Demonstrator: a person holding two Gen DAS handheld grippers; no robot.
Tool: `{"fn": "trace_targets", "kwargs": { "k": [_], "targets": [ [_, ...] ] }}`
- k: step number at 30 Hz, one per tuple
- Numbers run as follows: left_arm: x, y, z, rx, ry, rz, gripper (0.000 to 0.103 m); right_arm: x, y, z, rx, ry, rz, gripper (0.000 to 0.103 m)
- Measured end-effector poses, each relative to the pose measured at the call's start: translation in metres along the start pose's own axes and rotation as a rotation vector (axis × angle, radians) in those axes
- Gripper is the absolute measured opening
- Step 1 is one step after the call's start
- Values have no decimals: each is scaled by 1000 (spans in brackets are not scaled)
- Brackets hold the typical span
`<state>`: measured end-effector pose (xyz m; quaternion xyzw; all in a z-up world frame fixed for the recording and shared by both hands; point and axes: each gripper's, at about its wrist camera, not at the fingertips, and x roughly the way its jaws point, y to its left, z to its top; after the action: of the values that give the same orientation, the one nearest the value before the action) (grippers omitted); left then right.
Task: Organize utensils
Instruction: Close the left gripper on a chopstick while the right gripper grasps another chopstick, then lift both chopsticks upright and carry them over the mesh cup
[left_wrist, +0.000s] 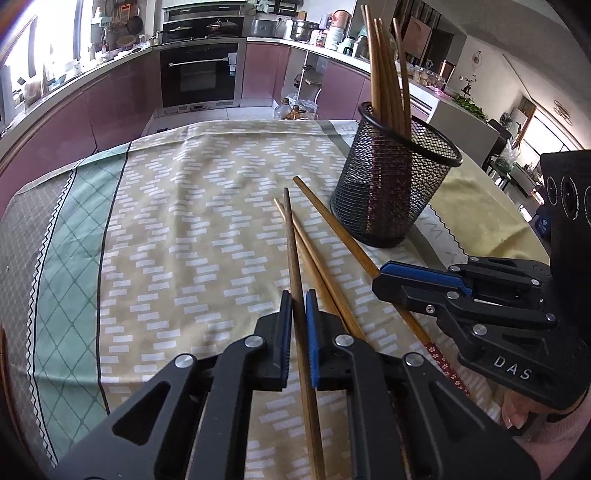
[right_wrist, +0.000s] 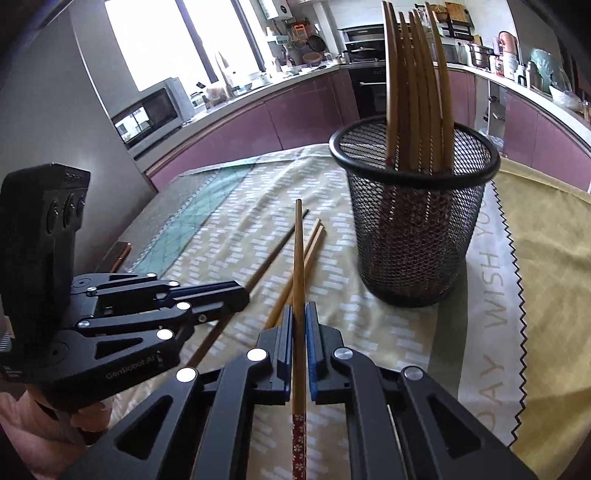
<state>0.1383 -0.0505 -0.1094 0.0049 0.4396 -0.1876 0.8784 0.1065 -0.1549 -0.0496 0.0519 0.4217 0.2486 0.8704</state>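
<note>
Kitchen table under patterned cloth (left_wrist: 184, 229): left gripper (left_wrist: 298, 306) clamps a dark chopstick (left_wrist: 291, 236), right gripper (right_wrist: 299, 317) clamps a light chopstick (right_wrist: 298, 251), both shafts running forward along the fingers, mesh cup (right_wrist: 413, 236) ahead and nearer the right; rear ends cut off.
</note>
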Motion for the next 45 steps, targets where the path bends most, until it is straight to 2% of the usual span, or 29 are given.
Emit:
{"fn": "trace_targets", "kwargs": {
  "k": [13, 21, 27, 36, 45],
  "targets": [
    [5, -6, -9, 31, 47, -30, 8, 22, 12, -5, -44, 95, 7, 6],
    [13, -5, -7, 37, 72, -36, 10, 26, 6, -5, -38, 106, 15, 6],
    [12, -6, -3, 24, 65, -36, 8, 16, 4, -4, -35, 77, 35, 6],
    [-8, -6, 2, 13, 12, -53, 8, -14, 3, 2, -42, -1, 48, 6],
    [-26, -12, 4, 20, -31, -60, 8, -27, 5, 3, -49, -33, 53, 6]
  ]
}}
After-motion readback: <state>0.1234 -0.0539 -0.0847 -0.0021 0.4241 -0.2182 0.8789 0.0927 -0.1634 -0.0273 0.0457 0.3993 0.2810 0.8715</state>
